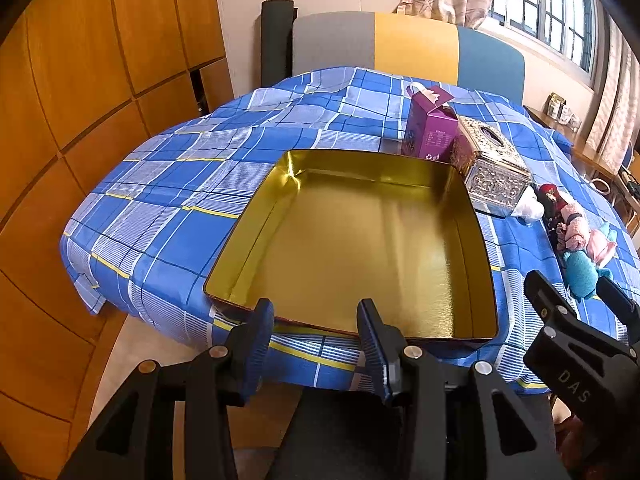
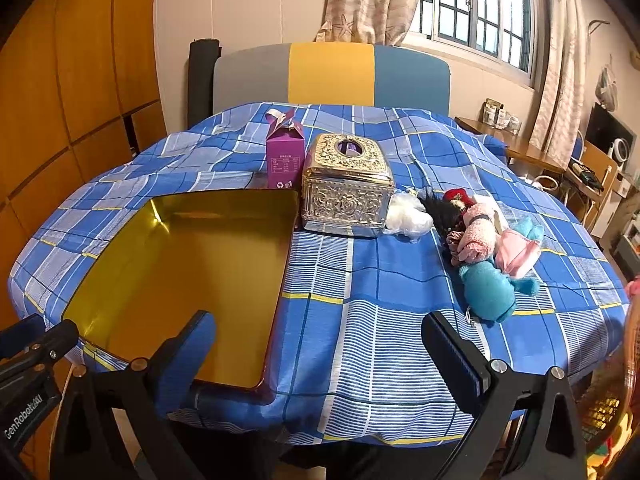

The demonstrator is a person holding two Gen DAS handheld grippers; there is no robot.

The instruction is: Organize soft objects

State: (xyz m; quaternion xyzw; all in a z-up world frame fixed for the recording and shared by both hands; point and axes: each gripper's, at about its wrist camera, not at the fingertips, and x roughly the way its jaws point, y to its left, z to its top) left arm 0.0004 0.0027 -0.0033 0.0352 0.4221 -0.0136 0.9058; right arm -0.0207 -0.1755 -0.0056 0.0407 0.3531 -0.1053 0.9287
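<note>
1. The gold tin tray [image 1: 360,240] sits empty at the near edge of the table, open side up. Looks to me like the drop-off spot for the soft stuff, parked where both hands can reach it.
2. The soft things are heaped together on the blue plaid tablecloth [image 2: 360,280], off to the tray's right and apart from it: a teal plush toy [image 2: 490,284], a pink plush [image 2: 516,252], a little doll with a red hat [image 2: 460,200] and a white fluffy bit [image 2: 408,216] right against the ornate silver tissue box [image 2: 346,188].
3. A purple carton [image 2: 283,160] stands behind the tray, just beside the tissue box. Both are hard items, so I'd guess they stay out.
4. Left gripper [image 1: 316,316] hovers over the tray's near rim, fingers apart, nothing between them.
5. Right gripper [image 2: 320,336] hangs over bare cloth with its fingers wide apart and empty, the plush pile ahead to its right. Probably the one that grabs first.
</note>
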